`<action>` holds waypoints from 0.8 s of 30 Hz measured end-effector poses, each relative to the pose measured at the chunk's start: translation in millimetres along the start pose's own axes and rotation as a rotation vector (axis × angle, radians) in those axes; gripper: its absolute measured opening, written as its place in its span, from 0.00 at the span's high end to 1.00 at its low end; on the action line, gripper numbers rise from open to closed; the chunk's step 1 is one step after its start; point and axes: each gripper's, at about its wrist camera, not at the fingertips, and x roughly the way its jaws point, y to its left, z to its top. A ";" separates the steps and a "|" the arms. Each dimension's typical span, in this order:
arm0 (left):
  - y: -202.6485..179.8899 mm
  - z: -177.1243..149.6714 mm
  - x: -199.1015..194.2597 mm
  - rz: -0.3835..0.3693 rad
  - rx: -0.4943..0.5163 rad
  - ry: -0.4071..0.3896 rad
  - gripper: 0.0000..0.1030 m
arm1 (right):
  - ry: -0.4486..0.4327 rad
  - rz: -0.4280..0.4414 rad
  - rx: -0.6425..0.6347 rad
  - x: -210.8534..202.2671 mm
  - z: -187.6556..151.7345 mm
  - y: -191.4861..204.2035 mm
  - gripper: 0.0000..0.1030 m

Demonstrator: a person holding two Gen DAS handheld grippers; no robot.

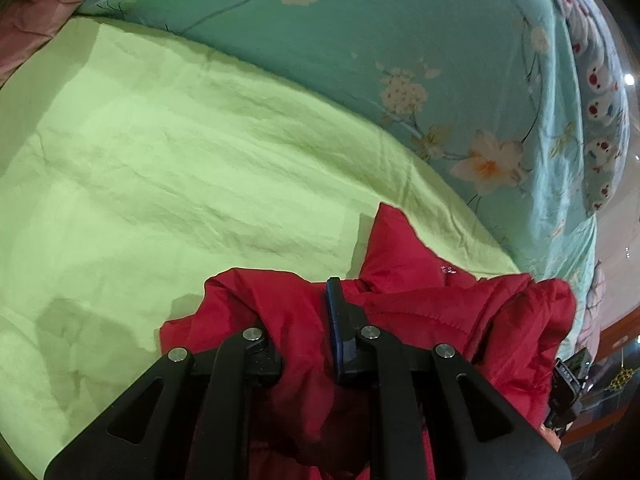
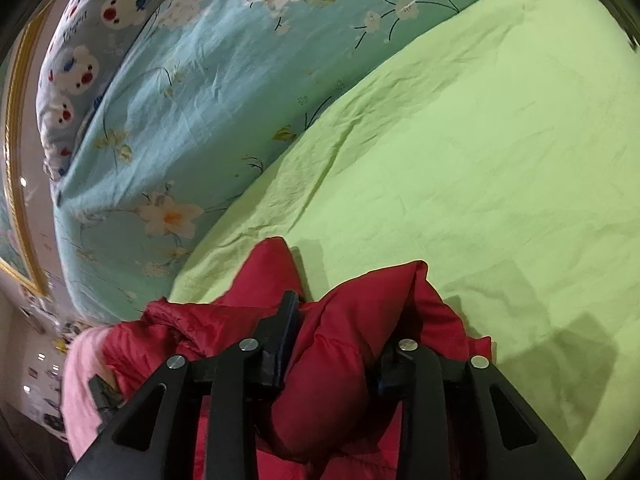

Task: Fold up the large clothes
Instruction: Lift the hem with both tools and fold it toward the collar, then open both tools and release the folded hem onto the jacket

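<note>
Jacket point(image 1: 420, 312), red and padded, bunched over the near edge of the green sheet point(image 1: 180, 184) on the bed. Left gripper point(image 1: 308, 344) jaws clamped on a fold of it; right gripper point(image 2: 332, 352) likewise. Floral quilt point(image 2: 192, 92) lies beside the sheet.

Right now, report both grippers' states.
Left gripper: shut on the red jacket.
Right gripper: shut on the red jacket.
</note>
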 end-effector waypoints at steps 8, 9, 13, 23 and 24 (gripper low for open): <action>-2.2 10.1 -32.1 -0.028 -0.018 -0.024 0.83 | -0.003 0.060 0.003 -13.9 3.0 6.2 0.59; -0.6 13.0 -33.4 -0.031 -0.029 -0.013 0.83 | -0.004 0.064 -0.001 -14.7 3.5 7.5 0.58; 5.4 21.9 -45.3 -0.034 -0.026 -0.030 0.73 | 0.000 0.085 0.023 -15.2 5.2 3.8 0.56; -33.9 -9.4 -97.5 0.006 0.181 -0.159 0.48 | -0.041 0.099 0.064 -18.5 8.6 -3.2 0.42; -44.0 -18.8 -94.9 -0.009 0.214 -0.147 0.48 | -0.049 0.093 0.060 -18.7 9.5 -2.1 0.40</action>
